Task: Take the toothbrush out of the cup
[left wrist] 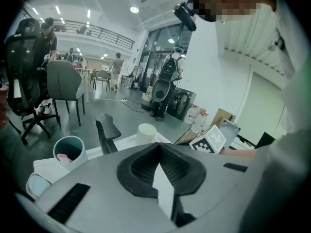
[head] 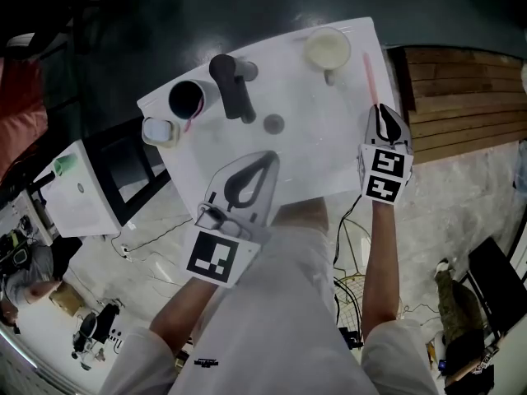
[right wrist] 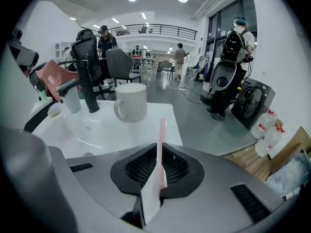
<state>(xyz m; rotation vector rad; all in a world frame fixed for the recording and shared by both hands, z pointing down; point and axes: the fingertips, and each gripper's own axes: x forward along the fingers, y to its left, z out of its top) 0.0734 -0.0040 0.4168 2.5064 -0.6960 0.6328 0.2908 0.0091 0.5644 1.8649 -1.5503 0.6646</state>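
Observation:
A pink toothbrush (head: 370, 76) stretches along the right edge of the white washbasin top (head: 329, 155), just right of the white cup (head: 328, 49) and outside it. My right gripper (head: 384, 112) is shut on its near end. In the right gripper view the pink handle (right wrist: 161, 130) runs forward from between the jaws of the right gripper (right wrist: 159, 148) towards the white cup (right wrist: 131, 102). My left gripper (head: 265, 160) hovers over the near part of the basin, shut with nothing in it; in its own view the left gripper (left wrist: 158, 147) has its jaws meeting.
A black tap (head: 232, 85) stands at the back of the basin, above the drain (head: 273, 124). A dark cup (head: 188, 99) with something pink inside and a small jar (head: 160, 132) sit at the left. Wooden boards (head: 461, 97) lie right of the basin.

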